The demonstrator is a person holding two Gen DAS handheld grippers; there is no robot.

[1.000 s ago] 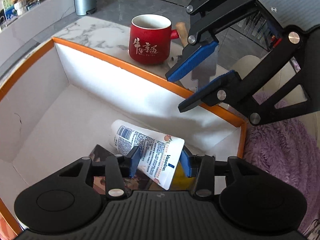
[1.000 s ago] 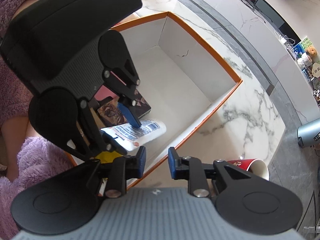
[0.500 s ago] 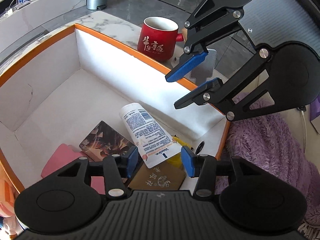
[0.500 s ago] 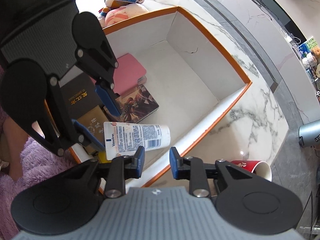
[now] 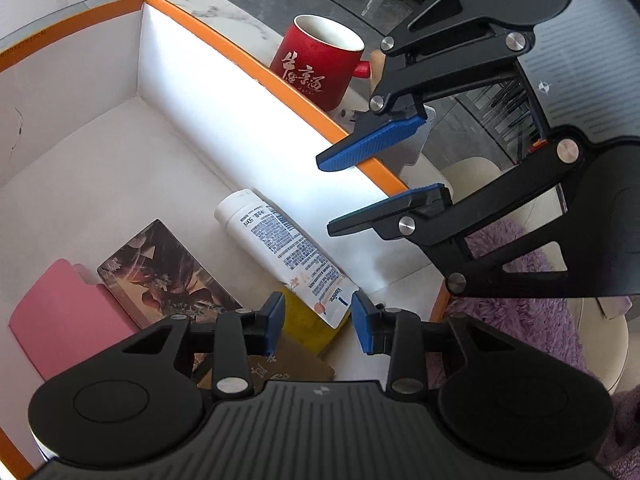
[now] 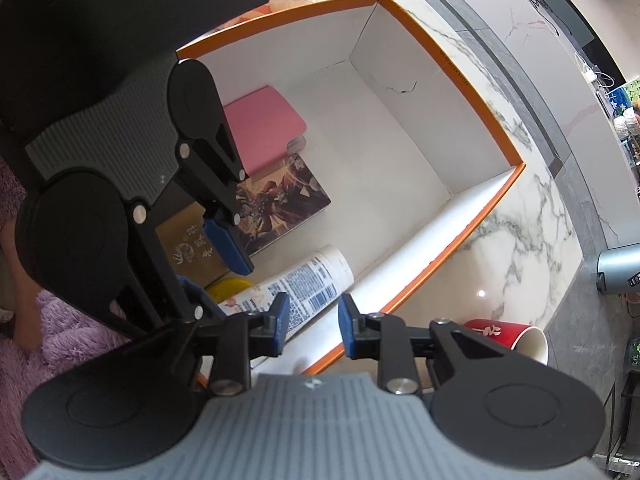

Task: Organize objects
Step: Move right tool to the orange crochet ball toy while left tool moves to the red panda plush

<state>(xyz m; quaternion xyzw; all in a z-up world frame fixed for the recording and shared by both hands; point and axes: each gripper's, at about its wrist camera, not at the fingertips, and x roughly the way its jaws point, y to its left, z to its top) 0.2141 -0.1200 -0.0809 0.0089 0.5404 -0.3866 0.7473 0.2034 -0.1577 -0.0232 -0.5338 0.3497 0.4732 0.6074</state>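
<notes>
A white Vaseline tube (image 5: 280, 252) lies on the floor of the orange-rimmed white box (image 5: 256, 68), along its near wall; it also shows in the right wrist view (image 6: 308, 280). My left gripper (image 5: 318, 322) is open above the tube's flat end, not touching it. My right gripper (image 6: 310, 324) is open and empty over the box wall; it shows in the left wrist view (image 5: 372, 188). A red mug (image 5: 320, 60) stands outside the box on the marble counter.
In the box lie a pink case (image 5: 60, 316), an illustrated card box (image 5: 160, 272), a brown booklet (image 6: 192, 252) and a yellow item (image 5: 308, 324). A purple fluffy cloth (image 5: 532, 312) is to the right. A grey canister (image 6: 618, 268) stands on the counter.
My left gripper let go of the tube and rose; the tube now lies flat in the box. My right gripper stayed open near the box wall.
</notes>
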